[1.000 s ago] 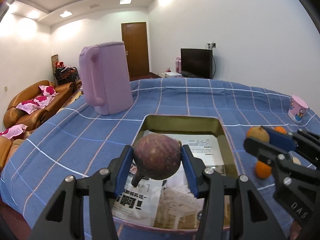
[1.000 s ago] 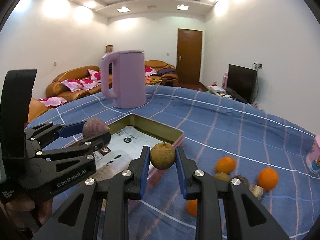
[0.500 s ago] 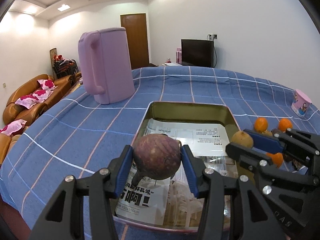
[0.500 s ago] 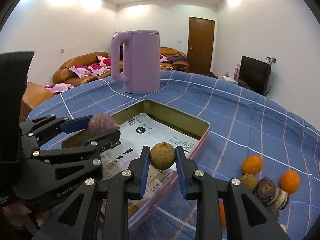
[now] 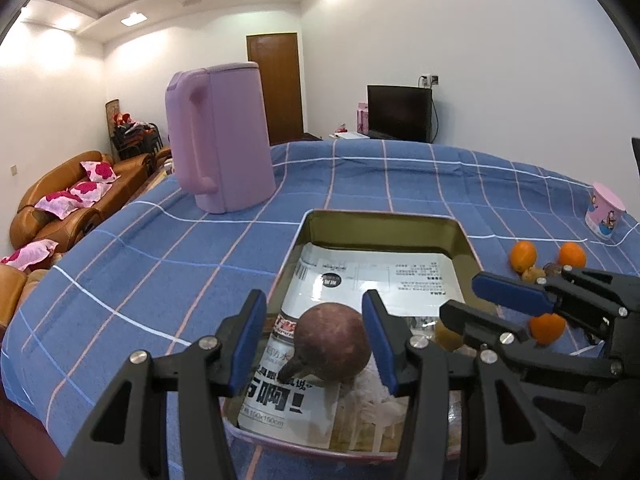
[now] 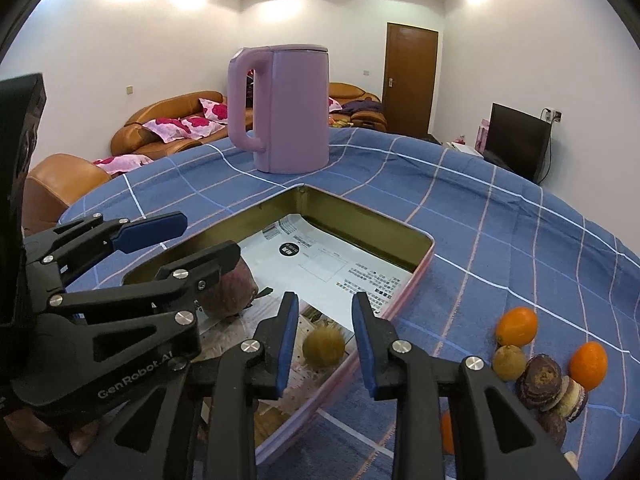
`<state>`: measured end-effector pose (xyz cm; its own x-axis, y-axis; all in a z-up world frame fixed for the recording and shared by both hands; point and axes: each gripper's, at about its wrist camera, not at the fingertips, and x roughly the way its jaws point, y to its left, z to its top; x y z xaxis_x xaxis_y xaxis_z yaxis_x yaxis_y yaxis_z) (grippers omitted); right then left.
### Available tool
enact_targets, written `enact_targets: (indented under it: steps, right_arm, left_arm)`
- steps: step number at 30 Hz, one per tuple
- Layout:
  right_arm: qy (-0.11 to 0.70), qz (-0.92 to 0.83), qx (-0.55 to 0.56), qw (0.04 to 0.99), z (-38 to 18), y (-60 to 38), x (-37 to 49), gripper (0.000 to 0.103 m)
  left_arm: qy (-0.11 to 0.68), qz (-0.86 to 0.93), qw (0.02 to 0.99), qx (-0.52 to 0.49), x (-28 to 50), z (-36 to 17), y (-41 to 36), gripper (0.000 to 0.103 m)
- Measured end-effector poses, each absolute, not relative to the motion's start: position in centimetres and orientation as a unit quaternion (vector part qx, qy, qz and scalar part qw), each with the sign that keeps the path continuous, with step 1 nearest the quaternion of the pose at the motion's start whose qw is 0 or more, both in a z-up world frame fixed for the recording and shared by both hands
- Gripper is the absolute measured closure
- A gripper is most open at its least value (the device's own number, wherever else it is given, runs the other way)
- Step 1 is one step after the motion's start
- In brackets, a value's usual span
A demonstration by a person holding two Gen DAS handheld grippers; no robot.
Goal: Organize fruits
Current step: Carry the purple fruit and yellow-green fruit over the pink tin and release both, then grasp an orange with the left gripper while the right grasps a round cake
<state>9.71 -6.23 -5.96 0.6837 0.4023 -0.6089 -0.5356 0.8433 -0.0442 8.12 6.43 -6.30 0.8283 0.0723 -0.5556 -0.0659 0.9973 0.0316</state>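
A tall lilac kettle [image 5: 218,140] stands toward the far left of the blue checked tablecloth [image 5: 160,248], well beyond the open metal tin [image 5: 384,224] and out of the way of both tools. A pink paper cup [image 5: 605,216] sits near the cloth's far right edge, and a loose cluster of oranges [image 6: 516,326] and darker fruit [image 6: 540,380] lies on the cloth just to the right of the tin. The left gripper [image 5: 316,340] hangs over the tin's near end with its blue pads spread wide, clear of the purple-brown fruit [image 5: 332,346] that lies between them on the printed paper [image 5: 376,276] lining the tin. The right gripper [image 6: 326,340] is likewise spread, holding nothing; the small brownish-yellow fruit [image 6: 323,347] lies in the tin near its right wall, between the fingers but apart from them. The left view shows the cup and shows the purple fruit whole, while the right gripper's fingers cover most of the small fruit there; the right view shows that small fruit plainly, but the left tool's fingers hide part of the purple one. In the right view, one orange at the near edge is largely hidden behind the tool's frame. The stacked dark fruit on the right is hard to identify.
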Motion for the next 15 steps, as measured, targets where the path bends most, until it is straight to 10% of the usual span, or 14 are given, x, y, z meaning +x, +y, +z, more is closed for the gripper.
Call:
enact_targets:
  steps: [15]
  right_arm:
    - [0.277, 0.214, -0.081, 0.933, -4.7, -10.1, 7.7, 0.06]
  left_arm:
    - [0.272, 0.018, 0.962, 0.001, 6.4, -4.8, 4.8, 0.025]
